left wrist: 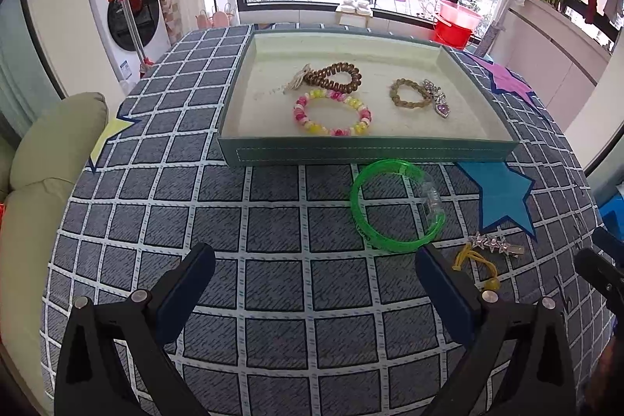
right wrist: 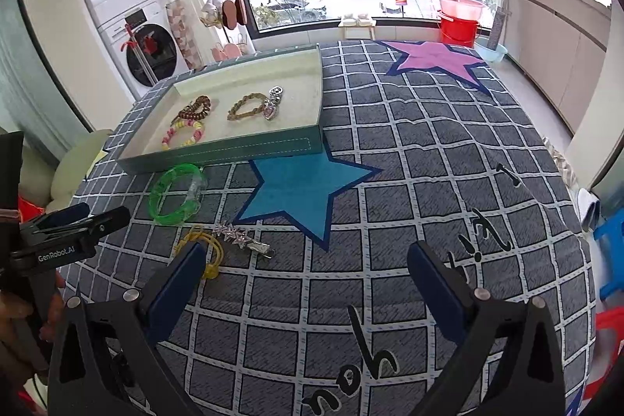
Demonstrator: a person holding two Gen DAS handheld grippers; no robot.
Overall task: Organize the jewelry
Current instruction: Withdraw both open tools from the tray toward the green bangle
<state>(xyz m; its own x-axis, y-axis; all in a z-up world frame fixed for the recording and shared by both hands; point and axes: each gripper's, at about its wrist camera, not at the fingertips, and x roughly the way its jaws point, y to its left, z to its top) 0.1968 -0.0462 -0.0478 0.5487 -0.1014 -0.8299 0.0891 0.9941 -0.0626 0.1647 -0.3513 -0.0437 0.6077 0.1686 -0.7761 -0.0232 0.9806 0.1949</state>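
Note:
A teal tray (left wrist: pixel 370 153) (right wrist: pixel 234 149) with a pale lining holds a brown coil band (left wrist: pixel 335 77), a pink-and-yellow bead bracelet (left wrist: pixel 333 112) (right wrist: pixel 183 135), a gold braided bracelet (left wrist: pixel 409 92) (right wrist: pixel 245 106) and a jeweled clip (left wrist: pixel 438 98) (right wrist: pixel 272 104). On the cloth in front lie a green bangle (left wrist: pixel 394 205) (right wrist: pixel 177 193), a silver star hair clip (left wrist: pixel 495 244) (right wrist: pixel 241 236) and a yellow hair tie (left wrist: pixel 475 266) (right wrist: pixel 204 248). My left gripper (left wrist: pixel 316 275) is open and empty, short of the bangle. My right gripper (right wrist: pixel 306 273) is open and empty, right of the hair tie.
The table wears a grey checked cloth (left wrist: pixel 273 221) with a blue star (right wrist: pixel 308 188), a purple star (right wrist: pixel 433 59) and a yellow star (left wrist: pixel 109 137). A cushion (left wrist: pixel 50 143) sits left of the table. A washing machine (left wrist: pixel 128 14) and a red bucket (left wrist: pixel 454 22) stand beyond.

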